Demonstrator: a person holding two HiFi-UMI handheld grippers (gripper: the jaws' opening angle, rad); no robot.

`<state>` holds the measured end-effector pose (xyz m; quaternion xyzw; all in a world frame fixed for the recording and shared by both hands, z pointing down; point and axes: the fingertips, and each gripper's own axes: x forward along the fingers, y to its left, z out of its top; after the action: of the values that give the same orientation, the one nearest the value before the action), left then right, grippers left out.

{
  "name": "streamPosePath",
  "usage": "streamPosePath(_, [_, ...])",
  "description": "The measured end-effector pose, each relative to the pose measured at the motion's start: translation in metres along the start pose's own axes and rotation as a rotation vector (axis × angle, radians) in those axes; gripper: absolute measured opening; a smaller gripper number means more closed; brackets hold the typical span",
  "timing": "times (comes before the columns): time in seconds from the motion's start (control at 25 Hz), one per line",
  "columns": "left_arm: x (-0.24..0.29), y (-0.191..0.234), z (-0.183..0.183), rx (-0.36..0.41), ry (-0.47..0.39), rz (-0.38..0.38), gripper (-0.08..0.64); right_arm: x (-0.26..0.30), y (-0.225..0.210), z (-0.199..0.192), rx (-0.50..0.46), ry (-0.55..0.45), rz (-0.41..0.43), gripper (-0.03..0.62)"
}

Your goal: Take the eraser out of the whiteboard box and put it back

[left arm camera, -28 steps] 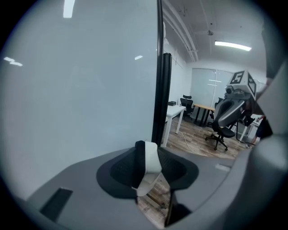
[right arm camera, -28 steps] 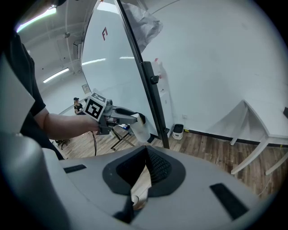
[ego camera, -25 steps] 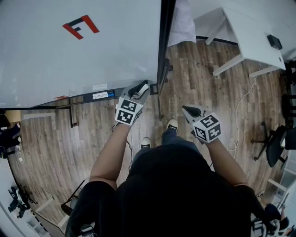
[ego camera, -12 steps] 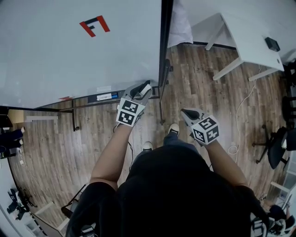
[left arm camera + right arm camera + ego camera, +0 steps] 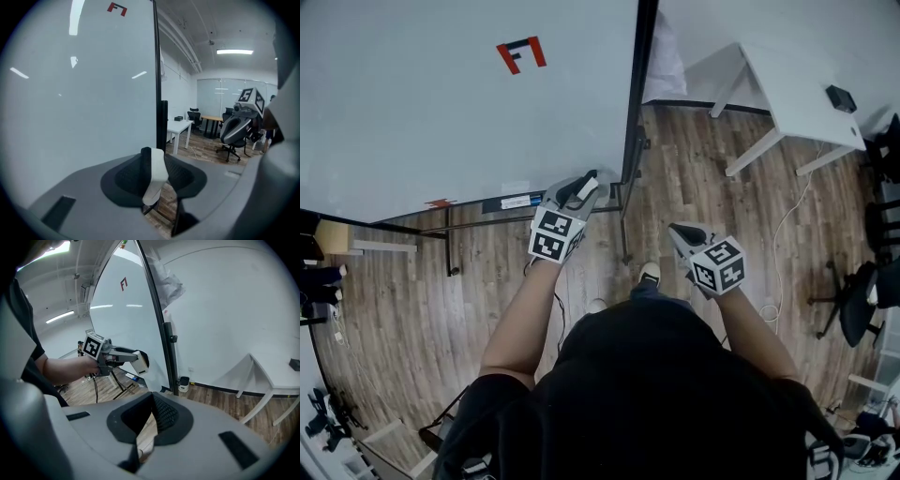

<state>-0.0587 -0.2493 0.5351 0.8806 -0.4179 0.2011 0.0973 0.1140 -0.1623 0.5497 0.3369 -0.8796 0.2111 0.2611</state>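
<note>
**Left gripper has the eraser, clear of the box**

Left gripper is clamped on the eraser. The dark felt side sits against one pad and the white back against the other, with the eraser standing roughly upright in the jaws.

The box, which I take to be the tray on the board's lower edge, is below and to the left of the tips, not touching. The board face is just left of the gripper, and its black frame post is just ahead of the tips.

Right gripper has its tips together with nothing in them. It's off to the right and looks to have no role here.

My read: take-out is done, put-back is next. To do it well:
- Hold the clamp as is.
- Come down over the tray, not in from the side.
- Turn the eraser's long side along the tray.
- Stay off the post and the board face.
- Seat it flat before releasing; no dropping from height.
</note>
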Motion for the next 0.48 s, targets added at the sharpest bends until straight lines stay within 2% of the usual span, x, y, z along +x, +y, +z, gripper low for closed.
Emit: streamPosePath(0.48, [-0.05,0.004,-0.003,0.001,-0.01,0.024,0.156,-0.006,0.024,0.005,-0.016,-0.024,-0.009,-0.003])
